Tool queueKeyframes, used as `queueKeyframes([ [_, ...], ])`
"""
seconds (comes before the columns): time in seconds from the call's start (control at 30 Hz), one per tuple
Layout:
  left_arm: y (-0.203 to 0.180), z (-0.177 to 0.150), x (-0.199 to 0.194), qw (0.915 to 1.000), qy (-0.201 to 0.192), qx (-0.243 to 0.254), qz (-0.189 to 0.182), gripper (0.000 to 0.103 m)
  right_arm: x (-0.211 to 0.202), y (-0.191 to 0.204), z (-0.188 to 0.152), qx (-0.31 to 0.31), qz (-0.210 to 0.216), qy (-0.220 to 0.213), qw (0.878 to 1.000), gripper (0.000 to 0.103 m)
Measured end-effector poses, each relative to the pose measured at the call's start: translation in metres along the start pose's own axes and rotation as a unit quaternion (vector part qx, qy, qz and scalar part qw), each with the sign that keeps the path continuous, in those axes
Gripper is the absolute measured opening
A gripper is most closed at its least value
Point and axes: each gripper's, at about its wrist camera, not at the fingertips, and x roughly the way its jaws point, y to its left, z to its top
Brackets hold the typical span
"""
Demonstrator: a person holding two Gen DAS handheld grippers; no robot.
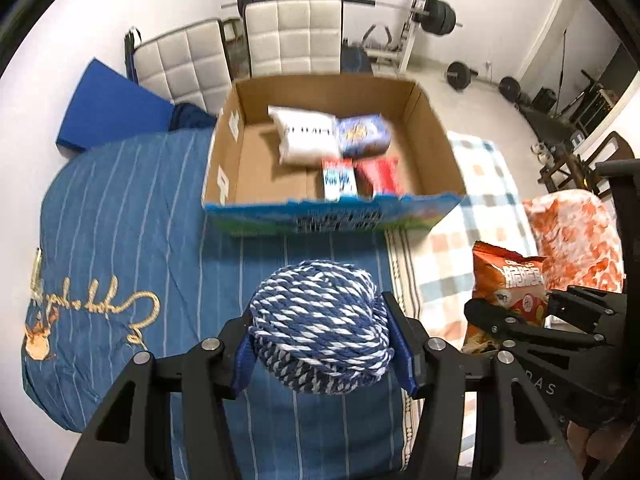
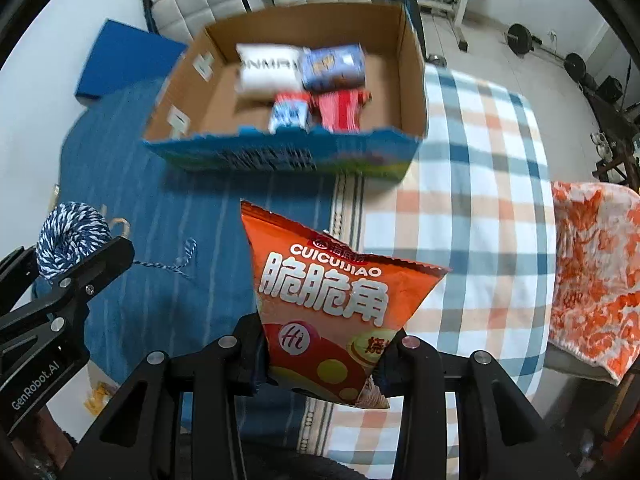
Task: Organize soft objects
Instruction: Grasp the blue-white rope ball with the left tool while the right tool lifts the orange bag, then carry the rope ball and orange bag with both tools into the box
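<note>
My left gripper is shut on a ball of blue-and-white rope, held above the blue striped cloth. The ball also shows in the right wrist view, with a loose strand trailing right. My right gripper is shut on an orange snack bag, which also shows in the left wrist view. Ahead stands an open cardboard box holding a white pack, a blue pack, a small blue-white pack and a red pack.
A blue striped cloth and a plaid cloth cover the surface. An orange-and-white patterned towel lies at the right. A blue pad and two white chairs stand behind the box, with gym weights beyond.
</note>
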Motion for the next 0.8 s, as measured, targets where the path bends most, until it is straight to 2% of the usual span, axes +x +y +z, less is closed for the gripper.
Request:
queueKeyframes([
  [0.2, 0.002, 0.022, -0.032, 0.9991, -0.042, 0.001, -0.002, 0.053, -0.027, 0.005, 0.008, -0.006, 0.012, -0.036, 0.999, 0.042],
  [0.33, 0.006, 0.044, -0.044, 0.9979, -0.063, -0.002, -0.018, 0.053, -0.04, 0.005, 0.021, -0.008, 0.022, -0.054, 0.998, 0.042],
  [0.57, 0.02, 0.114, -0.067, 0.9936, -0.108, -0.001, -0.032, 0.053, -0.069, -0.002, 0.066, -0.014, 0.023, -0.089, 0.996, 0.042],
  [0.8, 0.037, 0.187, -0.073, 0.9908, -0.132, -0.003, -0.03, 0.053, -0.089, -0.016, 0.126, 0.002, 0.012, -0.127, 0.992, 0.042],
])
